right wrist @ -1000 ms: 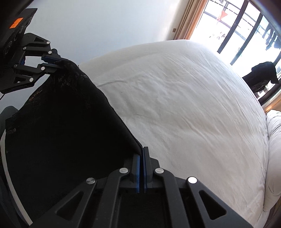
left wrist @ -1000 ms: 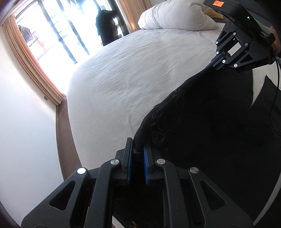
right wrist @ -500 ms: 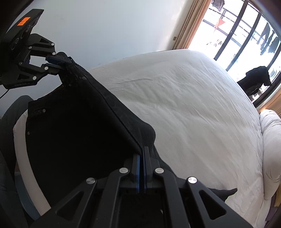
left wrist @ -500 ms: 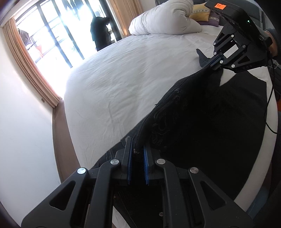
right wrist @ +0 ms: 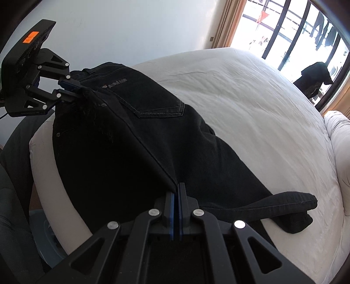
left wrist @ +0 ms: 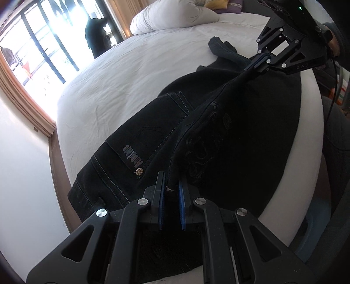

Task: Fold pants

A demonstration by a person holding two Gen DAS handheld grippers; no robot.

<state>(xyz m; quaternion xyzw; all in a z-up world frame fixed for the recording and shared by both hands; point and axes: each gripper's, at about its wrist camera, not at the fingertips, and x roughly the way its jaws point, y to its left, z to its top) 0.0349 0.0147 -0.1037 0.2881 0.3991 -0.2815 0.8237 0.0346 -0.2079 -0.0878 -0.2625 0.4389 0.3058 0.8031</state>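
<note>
The left claw (left wrist: 171,192) has its blue-padded jaws a narrow gap apart, clamped on a bunched fold of the black denim pants (left wrist: 229,135) at the waist end; a small metal rivet of the fabric shows between the pads. Seen from the right wrist camera, the same left claw (right wrist: 75,88) bites the waistband corner, with the cloth puckered where it leaves the jaws.

The right claw (right wrist: 176,194) has its jaws pressed almost together, pinching a thin folded edge of the pants (right wrist: 135,135) further down the leg. From the left wrist camera, the right claw (left wrist: 254,65) grips that same fold, and the fabric runs as a raised ridge between the two claws.

The pants lie on the white-sheeted bed (left wrist: 131,72), near its edge, doubled lengthwise so that one half drapes on either side of the held ridge. A back pocket with pale stitching (right wrist: 157,102) faces up on the far side, and a printed label with a round metal stud (left wrist: 139,172) sits near the waist. The leg end (right wrist: 293,209) trails flat onto the sheet beyond the right claw, its hem slightly curled.

A rumpled white duvet (left wrist: 175,17) is heaped at the head of the bed, well apart from the pants.
</note>
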